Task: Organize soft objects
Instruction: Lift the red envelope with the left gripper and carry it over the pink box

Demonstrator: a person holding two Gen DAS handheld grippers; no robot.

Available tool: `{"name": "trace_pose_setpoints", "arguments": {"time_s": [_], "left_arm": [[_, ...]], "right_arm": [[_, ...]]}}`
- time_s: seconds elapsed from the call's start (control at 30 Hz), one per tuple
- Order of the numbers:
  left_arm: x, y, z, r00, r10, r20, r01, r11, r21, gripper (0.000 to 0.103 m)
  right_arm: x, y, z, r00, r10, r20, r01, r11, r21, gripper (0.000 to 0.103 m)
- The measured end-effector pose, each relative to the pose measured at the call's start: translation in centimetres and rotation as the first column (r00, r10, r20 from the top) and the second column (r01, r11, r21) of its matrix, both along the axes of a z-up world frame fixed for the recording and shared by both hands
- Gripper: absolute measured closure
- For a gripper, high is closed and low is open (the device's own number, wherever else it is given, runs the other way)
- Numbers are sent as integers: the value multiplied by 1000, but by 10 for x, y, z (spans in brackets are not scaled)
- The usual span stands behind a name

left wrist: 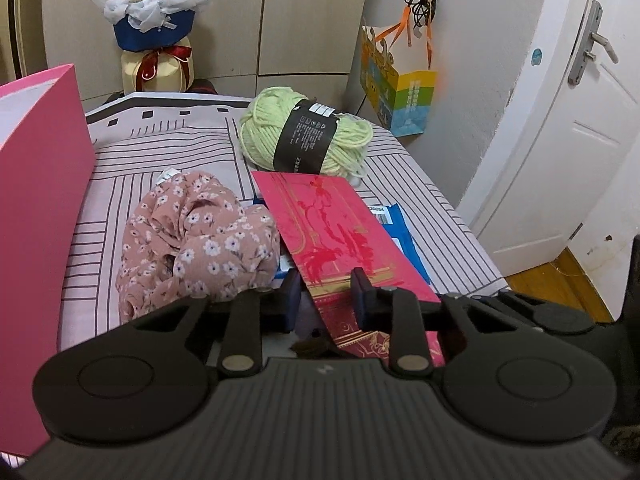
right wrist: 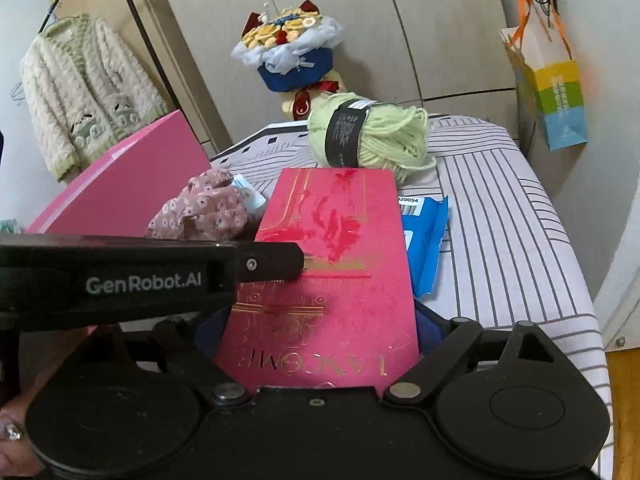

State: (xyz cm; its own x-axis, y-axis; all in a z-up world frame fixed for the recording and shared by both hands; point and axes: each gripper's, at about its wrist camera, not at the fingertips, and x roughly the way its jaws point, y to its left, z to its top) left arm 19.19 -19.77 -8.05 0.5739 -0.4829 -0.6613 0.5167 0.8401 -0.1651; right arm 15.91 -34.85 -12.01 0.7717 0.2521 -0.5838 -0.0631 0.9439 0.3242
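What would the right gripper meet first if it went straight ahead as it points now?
Likely the flat red gold-printed paper bag already between its open jaws; beyond it, the light green yarn ball. Depth is uncertain.

The left gripper is showing matte black linkage arms with silver pivot pins, two round recessed discs, a ribbed top plate and dark blue finger pads. The right gripper is wearing the same black build. A ring is glinting on the person's finger.
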Motion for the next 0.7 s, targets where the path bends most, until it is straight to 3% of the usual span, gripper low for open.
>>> {"name": "trace_pose_setpoints", "arguments": {"time_s": [0.13,0.4,0.7], "left_arm": [[-6,1,5,1000,-5,5,5,1000,-6,79],[-25,11,17,999,-49,-5,49,999,-22,78],[-59,35,37,997,-83,5,83,996,-45,77]], "right_arm": [[-8,13,6,1000,-15,17,16,997,-77,10],[-31,20,23,999,-36,11,37,995,-98,10],[-62,44,48,1000,-20,2,20,983,-184,10]]}}
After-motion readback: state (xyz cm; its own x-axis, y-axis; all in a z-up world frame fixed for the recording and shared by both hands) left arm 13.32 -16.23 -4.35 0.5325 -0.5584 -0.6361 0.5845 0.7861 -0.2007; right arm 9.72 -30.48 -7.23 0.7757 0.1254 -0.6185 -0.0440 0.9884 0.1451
